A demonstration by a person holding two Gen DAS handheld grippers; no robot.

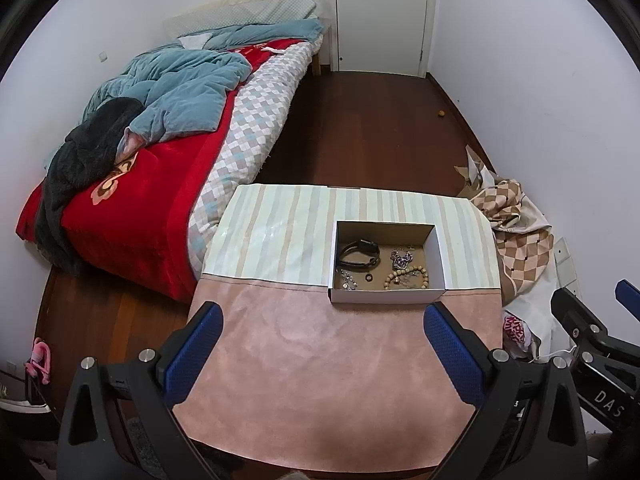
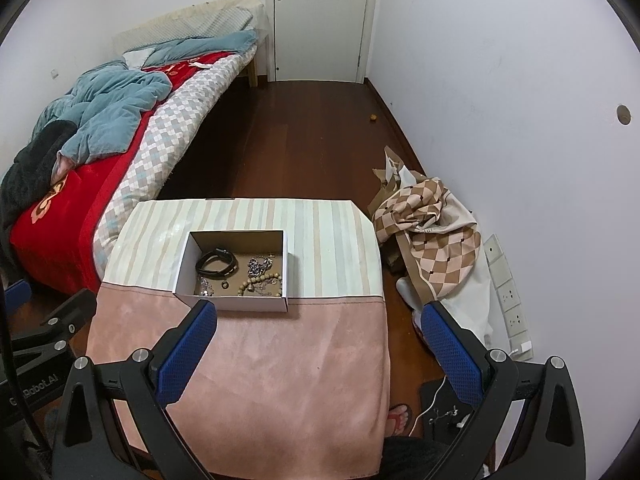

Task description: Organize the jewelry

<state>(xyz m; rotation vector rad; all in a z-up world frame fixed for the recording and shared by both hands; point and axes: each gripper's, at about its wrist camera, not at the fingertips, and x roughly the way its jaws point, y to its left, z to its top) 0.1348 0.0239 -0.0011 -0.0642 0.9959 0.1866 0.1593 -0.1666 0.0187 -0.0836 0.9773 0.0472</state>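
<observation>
While both my grippers, left (image 1: 320,356) and right (image 2: 318,354), hover with jaws spread and empty, the box (image 1: 386,294) of jewelry (watch, beads, chains) sits ahead on the worktop (image 1: 312,360), right-of-centre for left, left-of-centre for right.

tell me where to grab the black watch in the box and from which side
Grip the watch by its strap loop, coming straight down from above. It lies flat in the back left part of the box, whose walls block any sideways approach. One finger inside the loop and one outside should pinch the near strap. The left gripper looks better lined up.
</observation>
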